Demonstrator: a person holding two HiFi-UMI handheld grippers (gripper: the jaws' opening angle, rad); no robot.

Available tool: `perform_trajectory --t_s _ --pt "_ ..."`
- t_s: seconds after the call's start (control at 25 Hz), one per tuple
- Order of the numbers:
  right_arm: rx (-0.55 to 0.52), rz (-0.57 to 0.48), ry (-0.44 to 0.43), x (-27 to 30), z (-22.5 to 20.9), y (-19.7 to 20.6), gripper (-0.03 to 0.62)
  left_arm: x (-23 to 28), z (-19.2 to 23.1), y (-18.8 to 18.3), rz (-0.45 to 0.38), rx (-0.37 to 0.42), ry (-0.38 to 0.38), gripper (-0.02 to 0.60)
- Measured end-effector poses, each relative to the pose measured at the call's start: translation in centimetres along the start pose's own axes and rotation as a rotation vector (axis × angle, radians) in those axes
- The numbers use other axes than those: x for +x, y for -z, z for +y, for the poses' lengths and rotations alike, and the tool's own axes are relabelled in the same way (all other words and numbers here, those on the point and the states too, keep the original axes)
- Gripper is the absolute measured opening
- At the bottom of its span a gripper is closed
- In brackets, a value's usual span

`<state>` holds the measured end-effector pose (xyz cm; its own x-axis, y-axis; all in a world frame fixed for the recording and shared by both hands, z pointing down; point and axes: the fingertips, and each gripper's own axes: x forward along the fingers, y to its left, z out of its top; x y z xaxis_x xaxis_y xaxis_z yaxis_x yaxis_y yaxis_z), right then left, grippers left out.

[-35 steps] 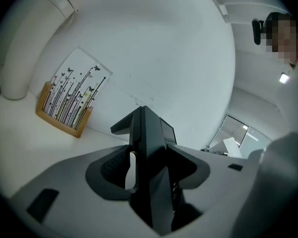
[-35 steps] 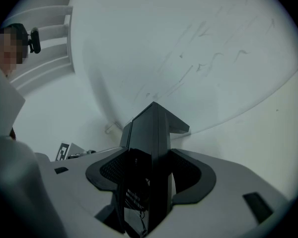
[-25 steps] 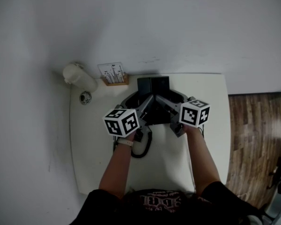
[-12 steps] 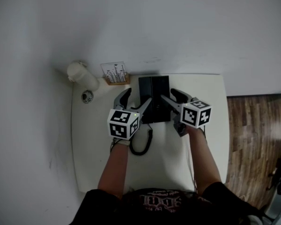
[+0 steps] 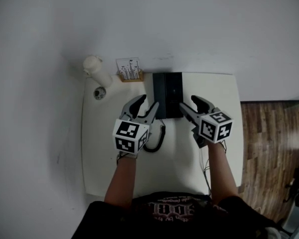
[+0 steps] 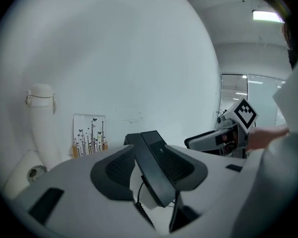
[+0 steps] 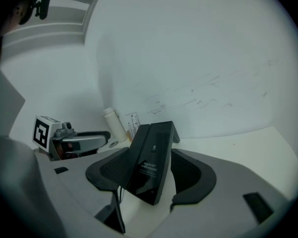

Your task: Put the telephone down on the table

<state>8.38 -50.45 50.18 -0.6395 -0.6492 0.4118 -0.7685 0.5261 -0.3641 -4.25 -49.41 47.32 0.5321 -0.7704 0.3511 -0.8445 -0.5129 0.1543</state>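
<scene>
The telephone (image 5: 168,94) sits on the white table (image 5: 174,173), at the far edge close to the wall, a black slab split lengthwise into two halves. Its coiled cord (image 5: 157,139) loops over the tabletop on my side of it, near my left wrist.

My left gripper (image 5: 148,102) hangs just beside the telephone's near left corner. Its jaws are closing, but they grip nothing: looking along them I see the telephone through the gap, just past the tips, and neither pad presses on it. My right gripper (image 5: 188,101) mirrors it at the near right corner, jaws spread apart with nothing clamped; the telephone again shows in the gap, beyond the pads (from this side its glossy face tilts up toward me). The marker cubes (image 5: 130,136) ride above my wrists.

To the left of the telephone, along the wall, a white card with black line drawings (image 5: 130,68) stands in a wooden holder, and a white bottle (image 5: 96,69) stands further left by the table's corner. A small round object (image 5: 99,93) lies just in front of the bottle. Wooden floor (image 5: 274,143) shows past the table's right edge.
</scene>
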Motion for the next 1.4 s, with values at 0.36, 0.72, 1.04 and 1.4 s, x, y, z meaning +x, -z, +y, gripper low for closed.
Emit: perform_trajectory --t_s 0.36,0.72,1.04,1.4 --pt "-0.085 -0.130 0.007 -4.9 5.6 -1.2 0.107 -5.1 -4.2 -2.3 -0.087 0.000 0.088 0.066" --pt "-0.153 -0.132 0.043 -9.6 11.0 0.6 0.051 -9.9 -9.6 -2.8 -0.116 0.054 0.200 0.003" --pt "-0.134 -0.183 0.063 -13.0 12.7 2.2 0.044 -11.7 -12.2 -1.6 -0.093 0.085 0.203 0.003" --pt "-0.168 -0.229 0.030 -16.9 14.7 3.1 0.043 -15.7 -13.8 -0.1 -0.112 0.052 0.115 0.003"
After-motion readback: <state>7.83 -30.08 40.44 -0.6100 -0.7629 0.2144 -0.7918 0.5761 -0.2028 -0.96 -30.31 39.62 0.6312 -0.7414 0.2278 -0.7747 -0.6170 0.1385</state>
